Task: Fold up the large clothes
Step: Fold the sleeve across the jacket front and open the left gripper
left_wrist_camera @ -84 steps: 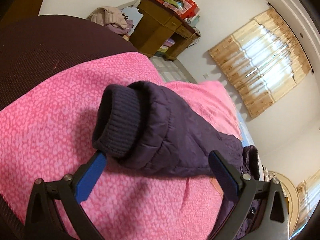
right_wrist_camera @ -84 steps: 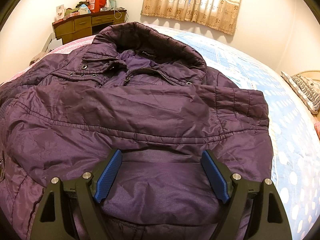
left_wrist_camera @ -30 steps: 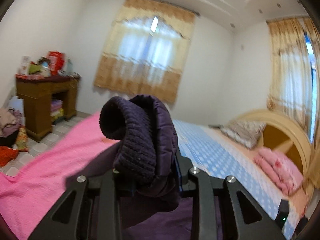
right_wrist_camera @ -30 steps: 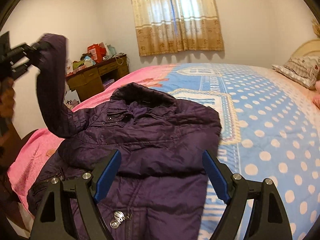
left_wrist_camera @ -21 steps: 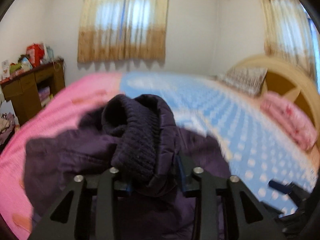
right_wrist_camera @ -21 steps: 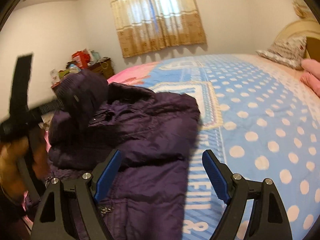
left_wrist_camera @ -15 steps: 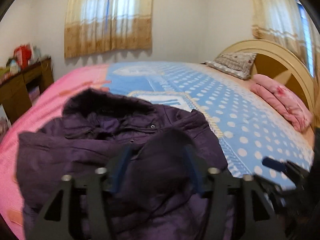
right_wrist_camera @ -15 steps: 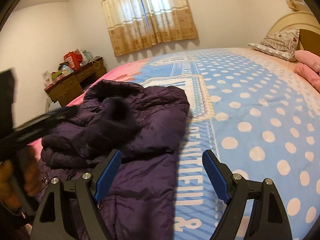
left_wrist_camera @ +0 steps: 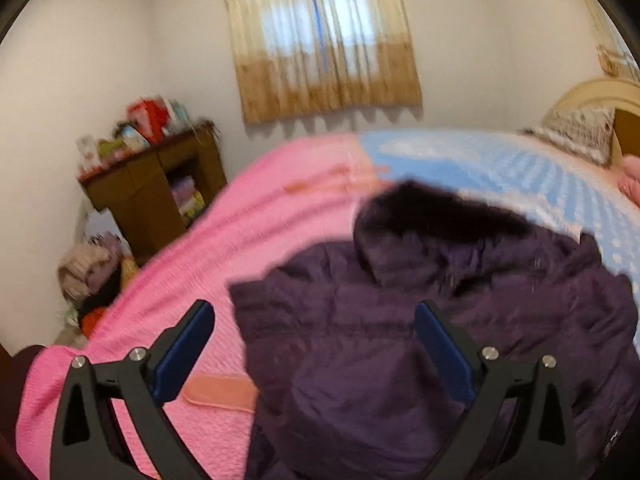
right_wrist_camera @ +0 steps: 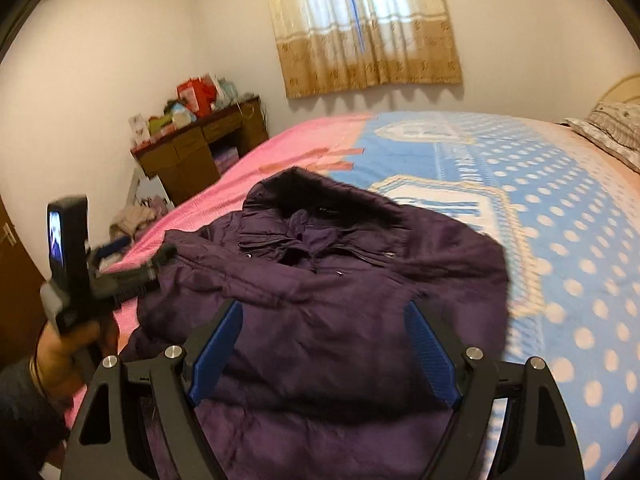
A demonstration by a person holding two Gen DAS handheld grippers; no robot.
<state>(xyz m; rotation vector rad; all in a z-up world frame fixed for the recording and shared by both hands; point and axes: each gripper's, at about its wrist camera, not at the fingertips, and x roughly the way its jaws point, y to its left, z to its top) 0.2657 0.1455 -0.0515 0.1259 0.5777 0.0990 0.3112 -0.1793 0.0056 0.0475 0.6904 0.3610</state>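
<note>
Left gripper (left_wrist_camera: 314, 354): jaws have just been opening, now spread wide and empty, the sleeve let go onto the jacket (left_wrist_camera: 440, 320) since a second ago; judged, both sleeves now folded in. Right gripper (right_wrist_camera: 322, 350): jaws apart, nothing grasped, over the hem. Jacket: on the bed (right_wrist_camera: 560, 208), front up, long axis hem-near to collar-far, toward the curtain (right_wrist_camera: 360, 24).

No words, numbers or signs can be read in these pictures. The boxes (right_wrist_camera: 196, 94) on the desk (right_wrist_camera: 192, 152) at the left of the frame are too blurry and too small to read. The tiny mark inside the collar of the purple jacket (right_wrist_camera: 320, 280) and the small tag at its lower right edge in the left wrist view are too small to read as well.
</note>
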